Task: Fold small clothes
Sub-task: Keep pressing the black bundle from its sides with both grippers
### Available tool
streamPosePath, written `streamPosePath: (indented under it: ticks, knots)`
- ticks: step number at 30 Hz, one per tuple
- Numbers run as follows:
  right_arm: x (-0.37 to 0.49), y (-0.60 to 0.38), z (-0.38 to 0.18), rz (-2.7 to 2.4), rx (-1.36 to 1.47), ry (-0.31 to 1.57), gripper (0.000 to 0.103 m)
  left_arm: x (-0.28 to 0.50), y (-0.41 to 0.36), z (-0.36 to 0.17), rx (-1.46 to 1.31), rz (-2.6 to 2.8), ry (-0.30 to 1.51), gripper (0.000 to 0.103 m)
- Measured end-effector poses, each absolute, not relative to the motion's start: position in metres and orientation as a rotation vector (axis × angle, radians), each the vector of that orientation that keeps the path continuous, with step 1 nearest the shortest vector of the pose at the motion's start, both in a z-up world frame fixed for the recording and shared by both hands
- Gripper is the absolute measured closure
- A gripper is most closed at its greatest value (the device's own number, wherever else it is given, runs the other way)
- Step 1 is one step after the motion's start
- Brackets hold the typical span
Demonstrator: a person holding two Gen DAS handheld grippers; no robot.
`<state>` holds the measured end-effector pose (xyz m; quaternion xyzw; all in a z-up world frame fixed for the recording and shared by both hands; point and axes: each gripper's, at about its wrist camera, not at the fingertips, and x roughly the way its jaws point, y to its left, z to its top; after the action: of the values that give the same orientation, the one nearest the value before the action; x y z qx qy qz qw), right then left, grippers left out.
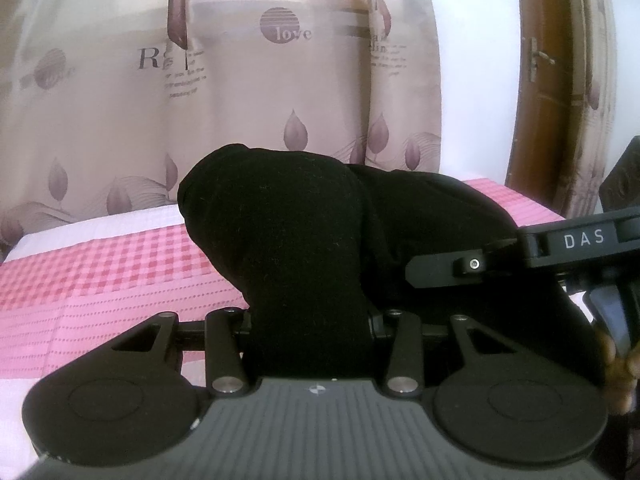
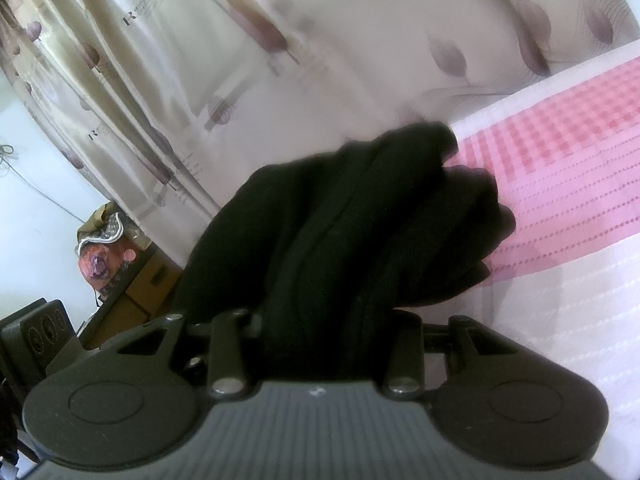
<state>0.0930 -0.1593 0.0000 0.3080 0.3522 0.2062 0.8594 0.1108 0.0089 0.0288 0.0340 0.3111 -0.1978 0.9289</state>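
A small black garment (image 1: 280, 232) is held up over a pink-and-white checked cloth (image 1: 100, 280) on the bed. My left gripper (image 1: 308, 320) is shut on the garment; the cloth bulges out past the jaws and hides the fingertips. The right gripper's body (image 1: 560, 248) shows at the right edge of the left wrist view, close against the same garment. In the right wrist view my right gripper (image 2: 320, 328) is shut on bunched folds of the black garment (image 2: 340, 220), which hide its fingertips, above the pink cloth (image 2: 560, 160).
A patterned beige curtain (image 1: 240, 80) hangs behind the bed. A brown wooden door (image 1: 552, 80) stands at the right. A white wall, a wooden cabinet (image 2: 140, 288) and a patterned bag (image 2: 104, 252) lie left in the right wrist view.
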Motion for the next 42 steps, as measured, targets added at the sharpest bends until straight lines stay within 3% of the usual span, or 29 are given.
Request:
streamPosePath:
  ticks: [42]
  knots:
    - [0.0963, -0.1544, -0.0044, 0.425, 0.644, 0.756, 0.064, 0.1127, 0.011, 0.0244, 0.064, -0.398, 0.656, 0.06]
